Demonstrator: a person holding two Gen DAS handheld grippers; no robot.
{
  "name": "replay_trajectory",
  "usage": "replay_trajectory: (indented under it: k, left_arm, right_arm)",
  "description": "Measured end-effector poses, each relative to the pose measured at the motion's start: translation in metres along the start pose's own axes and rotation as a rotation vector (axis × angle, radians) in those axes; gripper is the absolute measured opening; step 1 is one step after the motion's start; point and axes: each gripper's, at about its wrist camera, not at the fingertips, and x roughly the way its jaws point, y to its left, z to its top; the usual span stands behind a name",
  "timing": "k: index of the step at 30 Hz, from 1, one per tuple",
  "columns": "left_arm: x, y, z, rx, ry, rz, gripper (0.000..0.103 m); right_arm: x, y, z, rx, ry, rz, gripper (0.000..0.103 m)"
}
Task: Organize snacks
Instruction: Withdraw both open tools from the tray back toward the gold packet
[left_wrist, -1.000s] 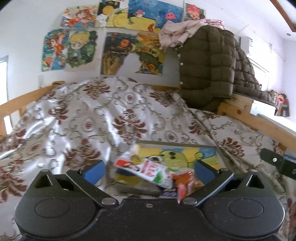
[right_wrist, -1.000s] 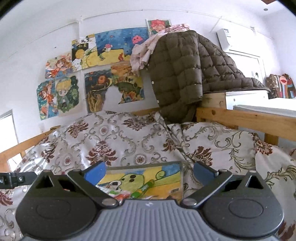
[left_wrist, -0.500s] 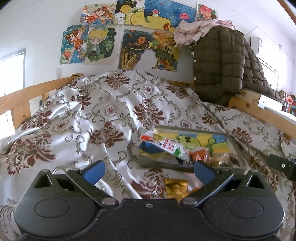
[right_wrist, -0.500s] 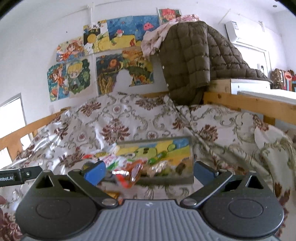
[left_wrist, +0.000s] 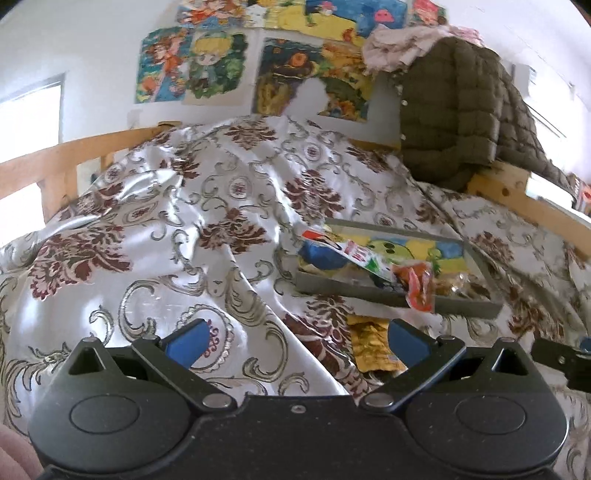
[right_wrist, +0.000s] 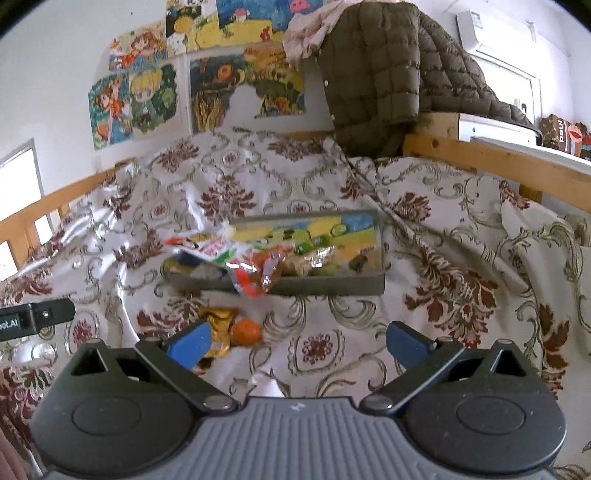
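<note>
Foil snacks (right_wrist: 255, 258) now sit piled in the tray (right_wrist: 332, 286) on the quilt (left_wrist: 221, 206); both grippers, left (left_wrist: 295, 341) and right (right_wrist: 295, 339), have drawn back, released and empty. A gold packet (left_wrist: 371, 343) remains outside; only the right view shows the orange (right_wrist: 246, 331) beside it.

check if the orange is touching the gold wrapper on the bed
Touching. The right wrist view shows the orange pressed against the gold wrapper, with no bedspread visible between them.
</note>
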Motion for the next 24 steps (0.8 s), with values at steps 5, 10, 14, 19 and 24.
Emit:
replay_trajectory:
  k: [5,10,14,19,24]
  left_arm:
    - [0.003,-0.013,-0.005,0.077,0.024,-0.016,0.102]
    - [0.006,-0.017,-0.007,0.089,0.058,-0.005,0.102]
    - [0.008,-0.016,-0.009,0.075,0.077,-0.004,0.102]
    - [0.011,-0.018,-0.010,0.088,0.095,0.013,0.102]
    - [0.017,-0.020,-0.013,0.097,0.137,0.026,0.102]
  right_arm:
    - [0.003,0.002,-0.002,-0.014,0.019,-0.003,0.103]
    - [0.007,0.002,-0.003,-0.017,0.038,0.001,0.103]
    - [0.010,0.003,-0.004,-0.025,0.057,0.003,0.103]
    - [0.015,0.007,-0.006,-0.037,0.087,-0.001,0.103]
    - [0.022,0.009,-0.009,-0.049,0.128,-0.007,0.103]
